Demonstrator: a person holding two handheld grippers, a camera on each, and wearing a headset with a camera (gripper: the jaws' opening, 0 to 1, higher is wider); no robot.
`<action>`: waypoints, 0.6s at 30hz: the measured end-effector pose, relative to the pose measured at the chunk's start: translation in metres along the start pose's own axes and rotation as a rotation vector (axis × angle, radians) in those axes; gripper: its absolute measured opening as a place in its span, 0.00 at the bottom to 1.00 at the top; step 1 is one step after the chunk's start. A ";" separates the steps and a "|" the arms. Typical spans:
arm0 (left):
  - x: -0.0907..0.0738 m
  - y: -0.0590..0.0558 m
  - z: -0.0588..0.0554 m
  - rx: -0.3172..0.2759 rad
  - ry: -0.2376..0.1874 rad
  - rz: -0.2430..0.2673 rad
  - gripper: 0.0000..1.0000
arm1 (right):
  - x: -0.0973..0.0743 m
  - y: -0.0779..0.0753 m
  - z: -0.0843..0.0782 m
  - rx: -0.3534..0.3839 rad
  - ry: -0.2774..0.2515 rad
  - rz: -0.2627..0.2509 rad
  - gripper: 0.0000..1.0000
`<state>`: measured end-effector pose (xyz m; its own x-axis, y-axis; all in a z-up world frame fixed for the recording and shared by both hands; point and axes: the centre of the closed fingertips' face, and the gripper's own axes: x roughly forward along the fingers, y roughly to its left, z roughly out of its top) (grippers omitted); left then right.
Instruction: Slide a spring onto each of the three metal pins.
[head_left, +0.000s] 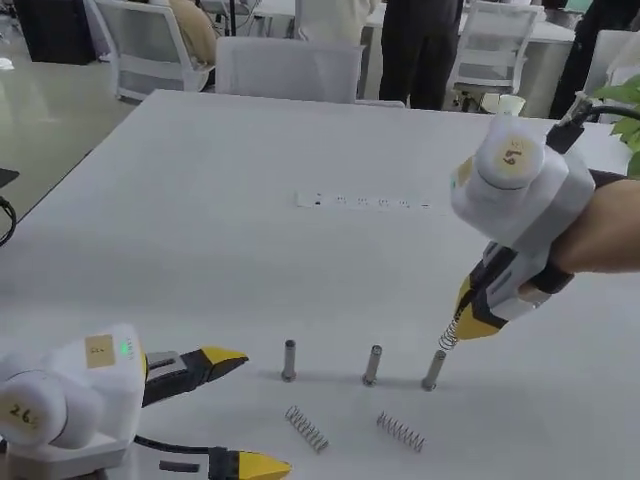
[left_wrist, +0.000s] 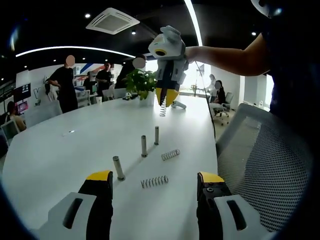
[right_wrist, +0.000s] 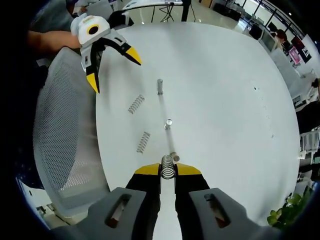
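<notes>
Three short metal pins stand upright in a row on the white table: left pin (head_left: 289, 360), middle pin (head_left: 372, 365), right pin (head_left: 434, 369). My right gripper (head_left: 476, 320) is shut on a spring (head_left: 449, 331) that hangs tilted just above and right of the right pin; in the right gripper view the held spring (right_wrist: 168, 166) sits over that pin (right_wrist: 174, 156). Two loose springs (head_left: 306, 428) (head_left: 400, 432) lie in front of the pins. My left gripper (head_left: 245, 412) is open at the lower left, level with the left pin, with nothing between its yellow-tipped fingers.
A white power strip (head_left: 360, 201) lies mid-table. A grey mesh chair (left_wrist: 260, 165) stands at the near table edge. A potted plant (left_wrist: 141, 82) sits at the table's far right end. People and chairs (head_left: 290, 65) are beyond the table.
</notes>
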<state>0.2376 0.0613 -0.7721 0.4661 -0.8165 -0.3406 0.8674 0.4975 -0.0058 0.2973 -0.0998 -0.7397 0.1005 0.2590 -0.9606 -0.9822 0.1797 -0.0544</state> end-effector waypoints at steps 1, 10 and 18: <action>0.000 0.000 0.000 0.001 0.000 0.001 0.65 | 0.001 -0.001 0.000 0.003 -0.002 -0.001 0.07; -0.001 0.003 0.000 -0.002 0.004 0.005 0.65 | 0.008 -0.008 -0.003 0.035 -0.007 0.011 0.07; -0.003 0.004 -0.001 -0.004 0.005 0.008 0.64 | 0.016 -0.013 -0.006 0.040 0.009 0.013 0.07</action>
<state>0.2397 0.0656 -0.7719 0.4719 -0.8110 -0.3458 0.8630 0.5051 -0.0071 0.3104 -0.1032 -0.7557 0.0864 0.2529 -0.9636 -0.9762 0.2144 -0.0312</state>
